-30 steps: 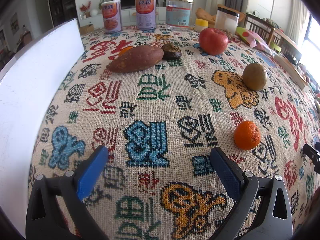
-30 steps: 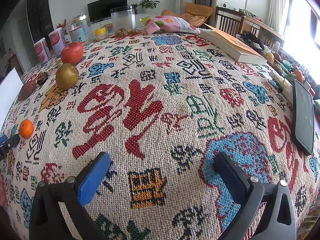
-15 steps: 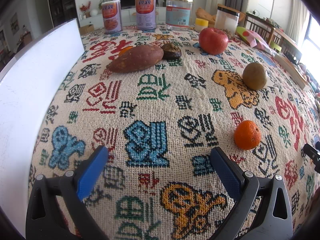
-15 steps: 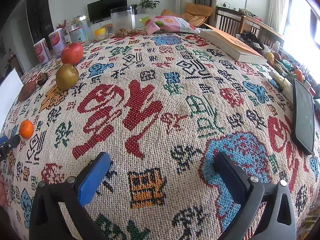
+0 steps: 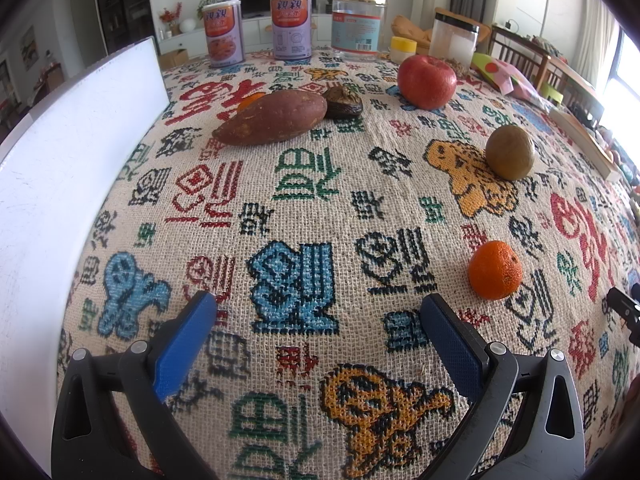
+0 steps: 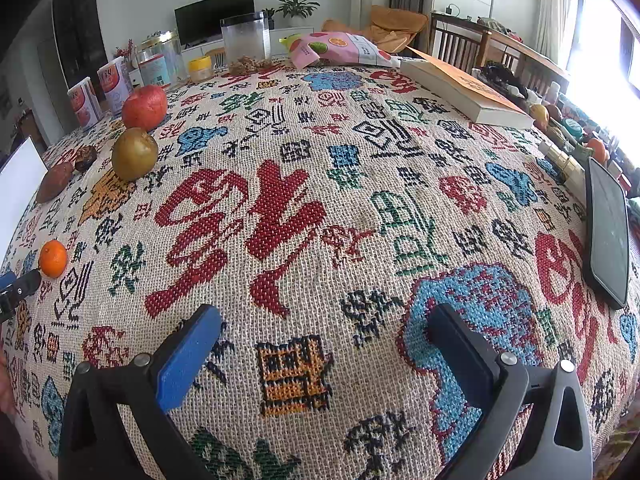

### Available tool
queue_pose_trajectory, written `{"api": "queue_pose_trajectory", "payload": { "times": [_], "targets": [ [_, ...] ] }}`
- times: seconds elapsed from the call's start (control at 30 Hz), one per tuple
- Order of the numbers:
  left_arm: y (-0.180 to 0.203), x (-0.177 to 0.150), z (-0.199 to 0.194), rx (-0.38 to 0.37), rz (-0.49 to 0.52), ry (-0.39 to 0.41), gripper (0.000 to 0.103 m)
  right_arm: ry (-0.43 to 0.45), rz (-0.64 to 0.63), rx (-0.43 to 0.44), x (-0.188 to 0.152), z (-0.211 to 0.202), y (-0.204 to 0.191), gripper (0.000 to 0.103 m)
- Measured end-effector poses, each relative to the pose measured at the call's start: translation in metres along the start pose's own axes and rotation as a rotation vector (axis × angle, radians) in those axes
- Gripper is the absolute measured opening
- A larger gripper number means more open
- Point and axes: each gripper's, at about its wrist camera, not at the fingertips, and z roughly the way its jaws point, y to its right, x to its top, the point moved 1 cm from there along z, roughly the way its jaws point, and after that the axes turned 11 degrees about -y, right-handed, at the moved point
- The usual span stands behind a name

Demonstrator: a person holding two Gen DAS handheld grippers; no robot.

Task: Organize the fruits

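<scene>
Through the left wrist camera we see our left gripper [image 5: 318, 312] with its blue-padded fingers spread wide, nothing between them, hovering over the woven cream tablecloth [image 5: 304, 208] patterned with red, green and blue characters. A small round orange tangerine [image 5: 495, 275] lies just beyond and to the right of the right fingertip, apart from it. Farther back on the right sits a round olive-brown fruit [image 5: 512, 152], and beyond that a large red apple [image 5: 427, 82]. Toward the middle back lies a long reddish-brown sweet potato [image 5: 272, 119], with a dark wrinkled brown lump [image 5: 343, 101] touching its right end and a sliver of a second orange fruit [image 5: 250, 101] showing behind it. A flat white board [image 5: 64, 168] runs along the left edge. Two pink-labelled tins [image 5: 256, 26] and a clear jar with a gold lid [image 5: 358, 25] stand at the far edge.

Through the right wrist camera our right gripper [image 6: 324, 322] is likewise spread wide and empty above the cloth. All the fruit lies well off to its left: the tangerine [image 6: 53, 258] nearest, then the olive-brown fruit [image 6: 134, 154] and the apple [image 6: 144, 107]. The left gripper's fingertip [image 6: 18, 285] shows at the left edge, near the tangerine. A thick orange-covered book [image 6: 464, 90] lies far right, a black smartphone [image 6: 607, 232] at the right edge.
</scene>
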Motion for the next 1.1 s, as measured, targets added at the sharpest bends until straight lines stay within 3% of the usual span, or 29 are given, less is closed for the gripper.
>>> {"api": "queue_pose_trajectory", "payload": {
  "times": [0.67,0.77,0.9,0.97,1.07,1.1],
  "targets": [
    [0.000,0.000,0.000,-0.002,0.000,0.000,0.102,0.000,0.000,0.001,0.000,0.000,0.000,0.103],
    [-0.001,-0.002,-0.004,-0.061,0.011,0.012,0.102,0.000,0.000,0.001,0.000,0.000,0.000,0.103],
    [0.014,-0.010,-0.018,-0.254,0.097,0.045,0.101,0.000,0.000,0.001,0.000,0.000,0.000,0.103],
    [0.034,-0.008,-0.022,-0.263,0.164,0.051,0.101,0.000,0.000,0.001,0.000,0.000,0.000,0.103],
    [0.063,-0.002,-0.018,-0.216,0.233,0.055,0.099,0.000,0.000,0.001,0.000,-0.001,0.000,0.103],
    [0.069,0.000,-0.015,-0.193,0.245,0.056,0.085,0.000,0.001,0.001,0.000,-0.001,0.000,0.103]
  ]
}}
